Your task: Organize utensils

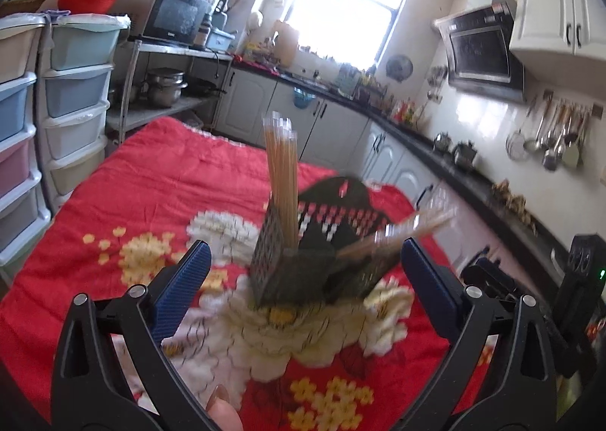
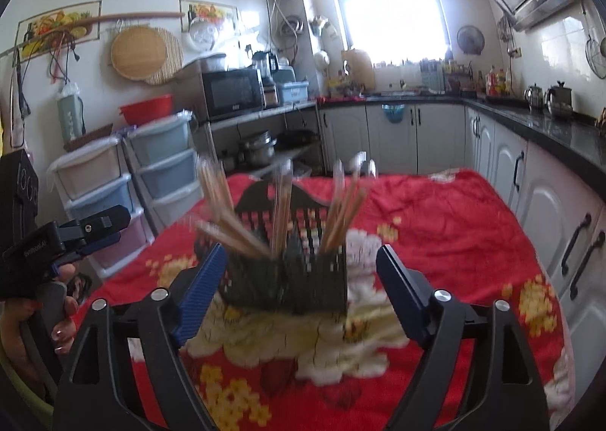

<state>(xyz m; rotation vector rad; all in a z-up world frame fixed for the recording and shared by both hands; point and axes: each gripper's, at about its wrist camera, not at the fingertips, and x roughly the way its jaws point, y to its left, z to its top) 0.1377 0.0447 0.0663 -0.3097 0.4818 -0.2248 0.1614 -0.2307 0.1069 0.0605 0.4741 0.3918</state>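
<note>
A dark mesh utensil holder [image 1: 303,264] stands on the red flowered cloth [image 1: 159,181], blurred by motion. Bundles of wooden chopsticks [image 1: 281,169] rise from it, one upright and one leaning right. My left gripper [image 1: 303,272] is open, its blue pads wide on either side of the holder without touching it. In the right wrist view the same holder [image 2: 288,272] carries several chopstick bundles [image 2: 282,211] fanned outward. My right gripper [image 2: 299,272] is open too, pads apart beside the holder. The left gripper's body [image 2: 68,241] and a hand appear at that view's left edge.
The red cloth [image 2: 435,226] covers a table in a kitchen. Plastic drawer towers [image 1: 75,90] stand left. A shelf holds a microwave [image 2: 231,92] and pots. White cabinets [image 2: 530,181] under a black counter run along the right, close to the table edge.
</note>
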